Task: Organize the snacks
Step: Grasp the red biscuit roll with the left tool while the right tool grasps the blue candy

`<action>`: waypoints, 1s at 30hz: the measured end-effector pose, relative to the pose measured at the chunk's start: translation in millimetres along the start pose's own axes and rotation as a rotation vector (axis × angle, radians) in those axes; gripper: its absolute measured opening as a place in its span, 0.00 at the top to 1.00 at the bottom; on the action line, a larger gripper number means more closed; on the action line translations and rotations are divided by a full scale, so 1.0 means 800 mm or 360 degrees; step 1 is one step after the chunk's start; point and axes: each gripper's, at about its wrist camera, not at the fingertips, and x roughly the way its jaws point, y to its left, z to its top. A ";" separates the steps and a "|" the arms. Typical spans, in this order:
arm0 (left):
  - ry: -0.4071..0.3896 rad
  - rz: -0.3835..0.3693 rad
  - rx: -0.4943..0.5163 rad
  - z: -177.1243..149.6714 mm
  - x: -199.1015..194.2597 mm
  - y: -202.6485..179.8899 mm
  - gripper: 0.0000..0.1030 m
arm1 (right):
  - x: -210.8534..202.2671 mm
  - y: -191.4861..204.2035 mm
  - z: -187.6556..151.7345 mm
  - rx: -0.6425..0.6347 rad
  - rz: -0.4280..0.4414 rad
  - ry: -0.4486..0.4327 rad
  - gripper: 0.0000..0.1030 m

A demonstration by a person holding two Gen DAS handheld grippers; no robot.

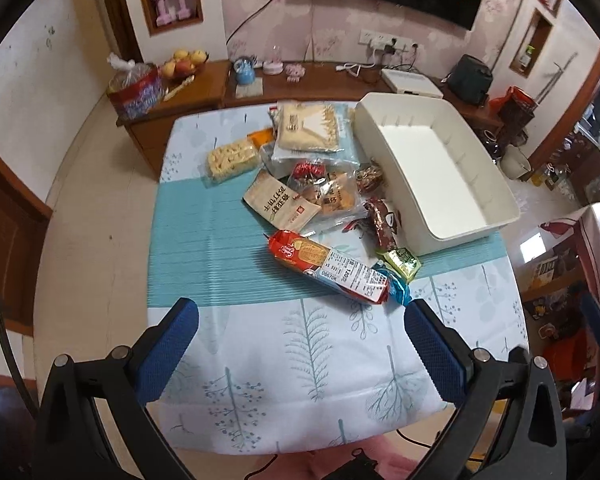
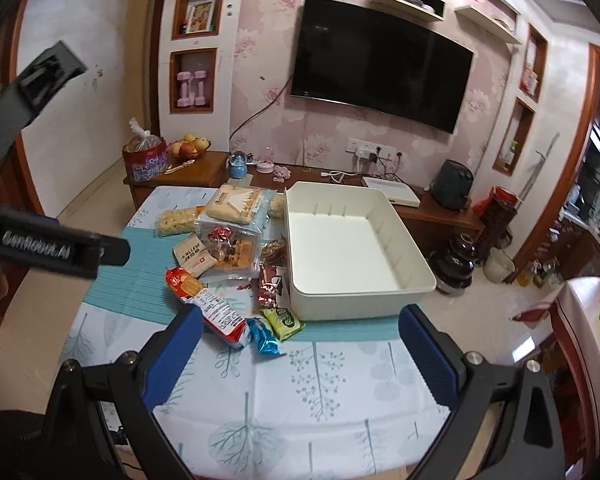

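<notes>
The desk (image 1: 260,344), under a pale cloth with a teal band, carries everything. A white bin (image 2: 352,248) stands empty on its right side. Left of the bin lies a heap of snacks (image 1: 312,184): a big cream bag (image 1: 306,128) at the far end, a noodle block (image 1: 232,158) at the heap's left edge, and a long red biscuit pack (image 1: 332,266) nearest. A small green packet (image 2: 283,320) lies just beside the bin's near corner. The left tongs (image 1: 302,332) and right tongs (image 2: 300,340) both hang spread wide above the cloth, gripping nothing.
</notes>
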 end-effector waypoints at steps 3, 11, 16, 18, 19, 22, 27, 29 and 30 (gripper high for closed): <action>0.0071 -0.0021 -0.0056 0.012 0.029 -0.001 0.01 | 0.024 0.000 -0.004 -0.0054 0.0027 0.0047 0.04; 0.0230 -0.0114 -0.0254 0.030 0.100 0.001 0.01 | 0.089 0.000 -0.010 -0.0146 0.0092 0.0200 0.04; 0.0388 -0.0142 -0.0429 0.036 0.150 0.008 0.01 | 0.127 0.001 -0.015 -0.0184 0.0205 0.0315 0.09; 0.0451 -0.0147 -0.0504 0.038 0.172 0.011 0.01 | 0.144 0.002 -0.018 -0.0195 0.0261 0.0381 0.09; 0.0476 -0.0144 -0.0528 0.038 0.179 0.013 0.01 | 0.153 0.003 -0.021 -0.0197 0.0286 0.0415 0.10; 0.0559 -0.0140 -0.0600 0.039 0.206 0.019 0.01 | 0.179 0.009 -0.027 -0.0226 0.0369 0.0520 0.14; 0.0690 -0.0116 -0.0699 0.042 0.246 0.025 0.01 | 0.214 0.016 -0.036 -0.0241 0.0502 0.0656 0.21; 0.0745 -0.0115 -0.0734 0.042 0.261 0.027 0.01 | 0.226 0.018 -0.039 -0.0246 0.0521 0.0706 0.25; 0.0766 -0.0117 -0.0749 0.042 0.268 0.028 0.01 | 0.232 0.019 -0.041 -0.0249 0.0529 0.0726 0.27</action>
